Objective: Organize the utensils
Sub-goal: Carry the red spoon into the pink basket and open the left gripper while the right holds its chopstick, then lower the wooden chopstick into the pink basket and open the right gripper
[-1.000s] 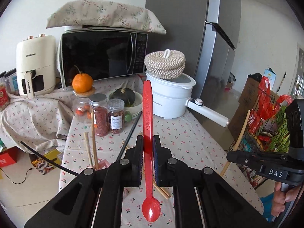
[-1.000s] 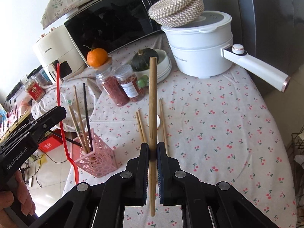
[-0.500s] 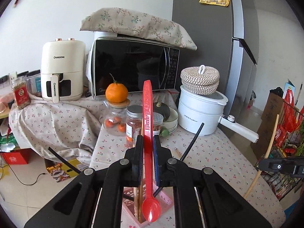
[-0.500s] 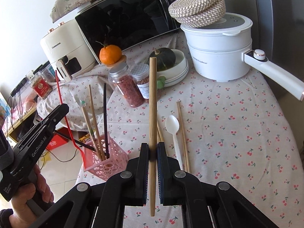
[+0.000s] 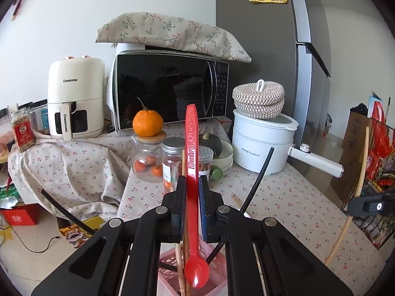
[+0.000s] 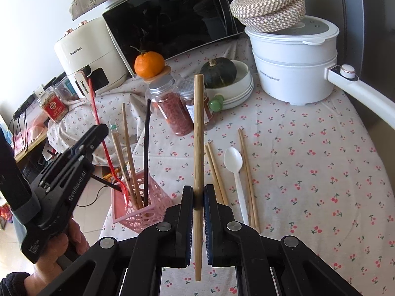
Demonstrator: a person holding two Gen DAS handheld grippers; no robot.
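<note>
My left gripper (image 5: 192, 185) is shut on a red plastic spoon (image 5: 192, 148), held upright with its bowl down inside the pink perforated basket (image 5: 217, 278). In the right wrist view the left gripper (image 6: 100, 133) hovers over the pink basket (image 6: 148, 212), which holds wooden chopsticks (image 6: 128, 153) and a black chopstick (image 6: 147, 148). My right gripper (image 6: 198, 197) is shut on a single wooden chopstick (image 6: 198, 135), held upright above the table. A white plastic spoon (image 6: 234, 165) and several loose wooden chopsticks (image 6: 246, 172) lie on the cherry-print tablecloth (image 6: 308, 160).
Behind stand spice jars (image 6: 172, 108), an orange (image 6: 149, 64) on a jar, a squash in white bowls (image 6: 243, 83), a white electric pot (image 6: 293, 61) with a long handle, a microwave (image 5: 170, 88) and an air fryer (image 5: 75, 101). The basket sits at the table's left edge.
My left gripper has lowered the red spoon so that its bowl is inside the pink basket. The right gripper has moved a little and still holds the chopstick.
</note>
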